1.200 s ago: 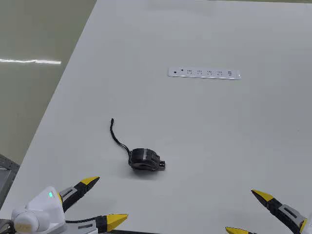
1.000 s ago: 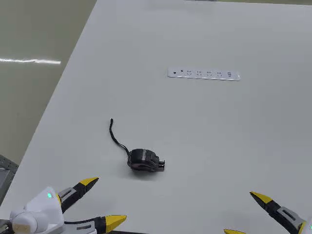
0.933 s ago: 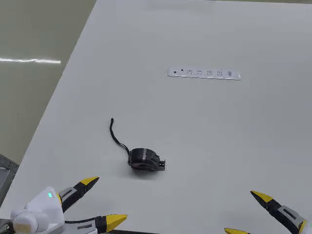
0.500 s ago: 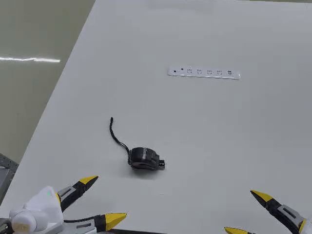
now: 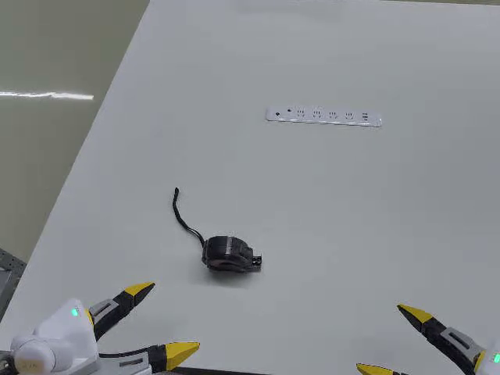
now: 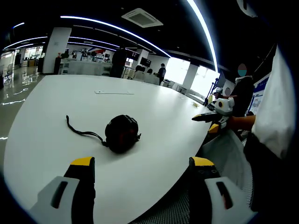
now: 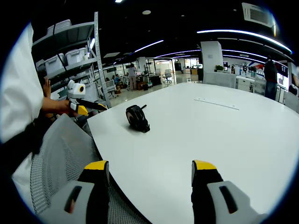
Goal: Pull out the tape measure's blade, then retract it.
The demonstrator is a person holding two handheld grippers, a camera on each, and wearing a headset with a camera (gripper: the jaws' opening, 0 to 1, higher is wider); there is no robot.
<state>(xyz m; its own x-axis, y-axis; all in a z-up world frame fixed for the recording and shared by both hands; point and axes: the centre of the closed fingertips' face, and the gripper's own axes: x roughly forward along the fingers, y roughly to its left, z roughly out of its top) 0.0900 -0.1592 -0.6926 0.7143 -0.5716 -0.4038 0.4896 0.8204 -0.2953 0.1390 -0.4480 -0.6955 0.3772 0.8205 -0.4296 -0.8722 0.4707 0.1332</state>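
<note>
A small black tape measure (image 5: 227,254) lies on the white table (image 5: 328,203), its black wrist cord (image 5: 182,216) trailing up and to the left. The blade is inside the case. My left gripper (image 5: 162,320) hangs at the near left edge, open, short of the tape measure (image 6: 121,133). My right gripper (image 5: 391,340) is at the near right edge, open too, with nothing between its yellow-tipped fingers (image 7: 201,169). In the right gripper view the tape measure (image 7: 137,117) sits far off to the left.
A white power strip (image 5: 323,116) lies flat toward the far side of the table. The table's left edge drops to a shiny floor (image 5: 47,94). Shelving (image 7: 74,51) and a person's hand (image 7: 53,106) on the left gripper appear in the right gripper view.
The picture has shifted slightly with the head. Both grippers stay open at the near edge, and the tape measure has not moved.
</note>
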